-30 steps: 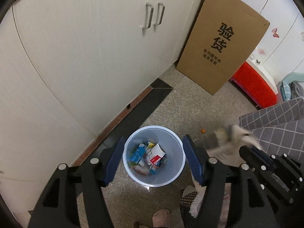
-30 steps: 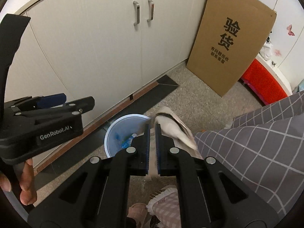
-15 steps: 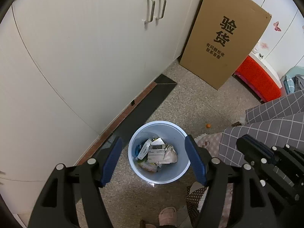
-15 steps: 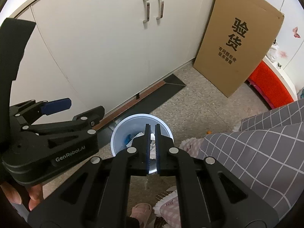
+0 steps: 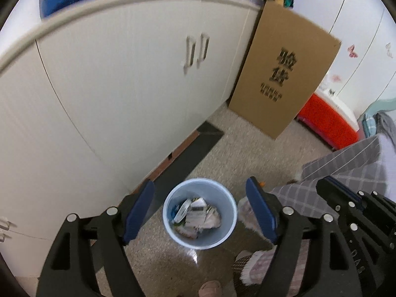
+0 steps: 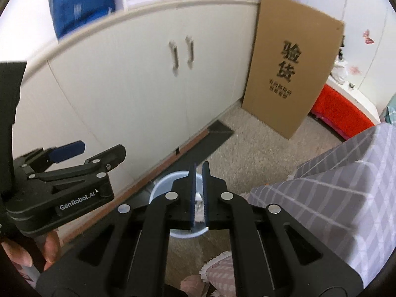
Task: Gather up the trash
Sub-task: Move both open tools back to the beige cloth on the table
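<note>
The bin (image 5: 200, 214) sits on the floor straight below and ahead of both grippers, paper trash (image 5: 198, 216) already inside. The left gripper (image 5: 200, 211) frames it between jaws that have just been opening wide, with nothing between them. The right gripper (image 6: 198, 193) has its jaws together and empty, over the bin's right side. Both point steeply down.

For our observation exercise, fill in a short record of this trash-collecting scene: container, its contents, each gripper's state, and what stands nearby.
Container: round pale blue plastic bin on the speckled floor
Contents: crumpled paper and packaging
Left gripper: jaws open, just been widening, holding nothing
Right gripper: shut, empty
Nearby: white cabinet doors; brown cardboard box leaning upright
</note>
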`<state>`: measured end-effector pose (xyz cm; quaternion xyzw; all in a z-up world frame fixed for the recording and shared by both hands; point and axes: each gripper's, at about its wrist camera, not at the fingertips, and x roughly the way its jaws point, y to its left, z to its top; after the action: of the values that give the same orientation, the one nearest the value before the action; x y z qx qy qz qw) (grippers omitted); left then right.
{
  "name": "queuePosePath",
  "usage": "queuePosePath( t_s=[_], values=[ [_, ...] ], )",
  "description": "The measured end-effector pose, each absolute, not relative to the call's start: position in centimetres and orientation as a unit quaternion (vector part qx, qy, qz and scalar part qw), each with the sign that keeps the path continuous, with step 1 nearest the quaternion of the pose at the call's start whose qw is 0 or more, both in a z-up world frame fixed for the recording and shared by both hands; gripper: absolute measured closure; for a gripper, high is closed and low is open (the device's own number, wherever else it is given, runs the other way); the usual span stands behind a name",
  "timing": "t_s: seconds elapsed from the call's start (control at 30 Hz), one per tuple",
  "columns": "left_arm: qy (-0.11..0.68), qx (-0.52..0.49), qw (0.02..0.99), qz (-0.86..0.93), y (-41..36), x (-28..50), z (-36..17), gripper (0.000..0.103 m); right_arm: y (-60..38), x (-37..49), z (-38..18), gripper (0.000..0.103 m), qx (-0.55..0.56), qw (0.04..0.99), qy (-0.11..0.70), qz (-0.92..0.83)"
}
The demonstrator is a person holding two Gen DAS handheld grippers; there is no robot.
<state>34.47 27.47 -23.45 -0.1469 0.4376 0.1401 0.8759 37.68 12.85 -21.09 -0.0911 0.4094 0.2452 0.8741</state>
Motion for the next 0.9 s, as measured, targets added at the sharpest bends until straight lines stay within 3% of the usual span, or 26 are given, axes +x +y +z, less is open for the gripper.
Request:
queuePosePath(
  t_s=[0.07,0.13,0.17,0.47,0.73,0.9],
  values=[
    [0.419,-0.144,0.886,0.138,26.1,34.2,-21.3,0.025,10.9,37.3,-18.8,0.093,-0.075,0.883,0.394,0.244],
    [0.402,-0.14,0.895,0.132,24.7,34.2,-19.3,0.023,8.8,36.9,-16.8,0.071,-0.062,0.892,0.38,0.238],
    [0.395,-0.137,0.899,0.128,23.8,34.2,-18.3,0.023,7.7,36.7,-16.0,0.051,-0.058,0.897,0.371,0.231],
    [0.36,-0.07,0.929,0.043,9.5,36.6,-12.4,0.021,-7.3,36.8,-11.8,0.048,-0.019,0.934,0.328,0.141],
    [0.367,-0.007,0.929,-0.041,-4.5,40.5,-12.1,0.021,-20.7,37.7,-12.0,0.047,0.032,0.944,0.325,0.037],
    [0.38,0.021,0.922,-0.068,-11.0,42.8,-13.2,0.021,-26.5,39.3,-13.7,0.039,0.054,0.94,0.335,-0.021]
  ],
)
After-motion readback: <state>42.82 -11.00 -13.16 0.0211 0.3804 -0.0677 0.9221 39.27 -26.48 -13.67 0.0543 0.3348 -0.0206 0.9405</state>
